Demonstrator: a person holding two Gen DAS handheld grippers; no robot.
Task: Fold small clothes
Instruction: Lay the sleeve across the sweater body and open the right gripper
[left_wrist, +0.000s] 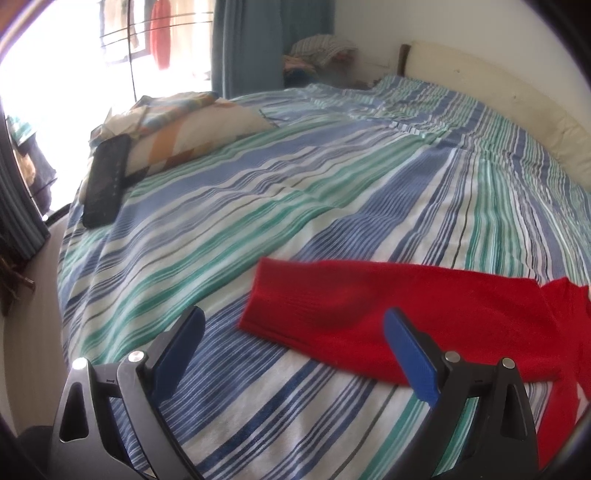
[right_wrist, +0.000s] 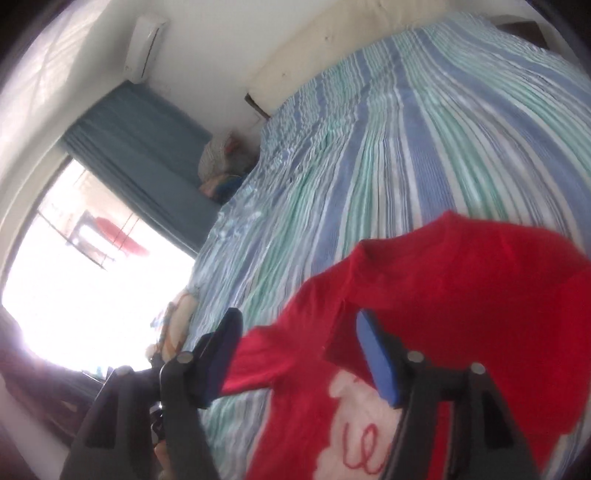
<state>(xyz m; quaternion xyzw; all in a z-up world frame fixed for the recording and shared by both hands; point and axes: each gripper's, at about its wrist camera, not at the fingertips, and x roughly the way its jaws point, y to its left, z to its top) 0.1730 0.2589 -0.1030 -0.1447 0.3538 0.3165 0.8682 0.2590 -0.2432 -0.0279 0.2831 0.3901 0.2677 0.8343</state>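
A small red sweater (left_wrist: 369, 310) lies on the striped bed sheet (left_wrist: 295, 192), one sleeve stretched toward the left. My left gripper (left_wrist: 295, 332) is open just above the sheet, its blue pads on either side of the sleeve end, holding nothing. In the right wrist view the same red sweater (right_wrist: 461, 295) shows its body with a white patch (right_wrist: 358, 413) bearing red stitching. My right gripper (right_wrist: 295, 332) is open above the sweater's sleeve and shoulder, tilted, holding nothing.
A patterned pillow (left_wrist: 184, 133) and a black remote-like device (left_wrist: 105, 181) lie at the bed's left side. A cream headboard (left_wrist: 498, 92) runs along the far edge. Blue curtains (left_wrist: 247, 44), a bright window and a clothes pile (left_wrist: 317, 55) are behind.
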